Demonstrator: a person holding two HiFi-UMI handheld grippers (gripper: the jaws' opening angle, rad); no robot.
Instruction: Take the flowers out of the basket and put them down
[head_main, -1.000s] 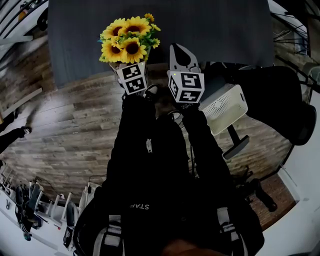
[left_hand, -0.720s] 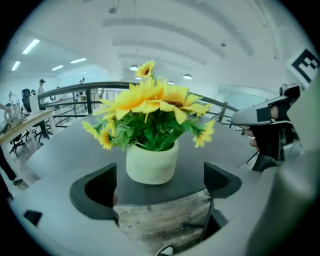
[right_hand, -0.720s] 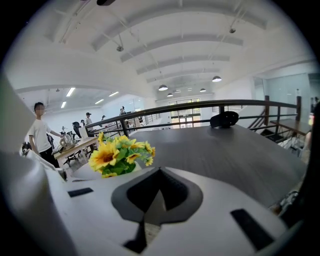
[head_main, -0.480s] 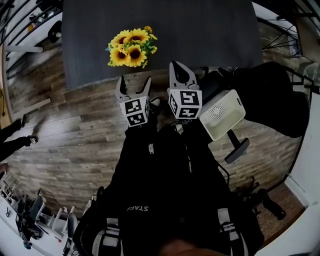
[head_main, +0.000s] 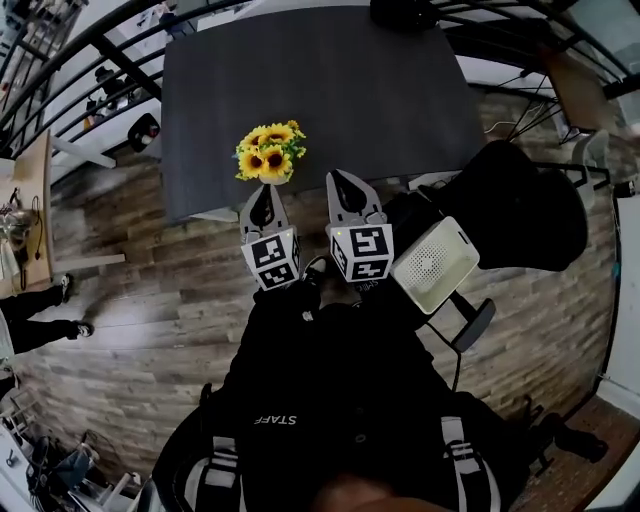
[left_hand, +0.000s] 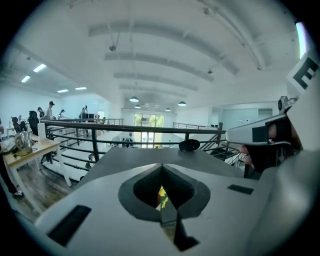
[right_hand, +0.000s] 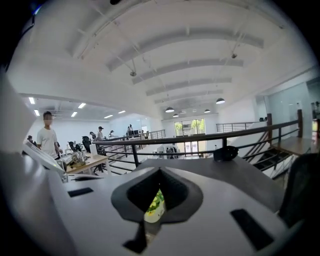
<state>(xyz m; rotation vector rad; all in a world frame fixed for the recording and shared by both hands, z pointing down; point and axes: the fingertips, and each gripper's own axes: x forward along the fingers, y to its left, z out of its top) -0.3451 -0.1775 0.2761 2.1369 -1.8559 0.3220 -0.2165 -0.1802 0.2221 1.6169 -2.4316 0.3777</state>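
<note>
Dark grey tabletop on an open office mezzanine, black railing behind it: the yellow flowers now stand alone on it, close to the near edge and free of both tools. A second ago the left claw was right up at the bunch. Half a second ago its jaws hung wide apart just short of the blooms. Those jaws have just been closing, and the left gripper view shows them meeting tip to tip with nothing between them, only a sliver of yellow petals showing through the gap behind the tips. The right claw, alongside it, is likewise closed and empty, as it appeared in both earlier views. Both point toward the bunch but stand clear of it, on the person's side. The white basket sits well off to the right by a black chair, off the tabletop, and no flowers show in or on it. Judged from this, the job looks done: the flowers are out of the basket, set down and released. What remains, if anything, is only to pull away. The bunch sits near the edge, so a careless sweep of either claw could knock it to the wooden floor.
</note>
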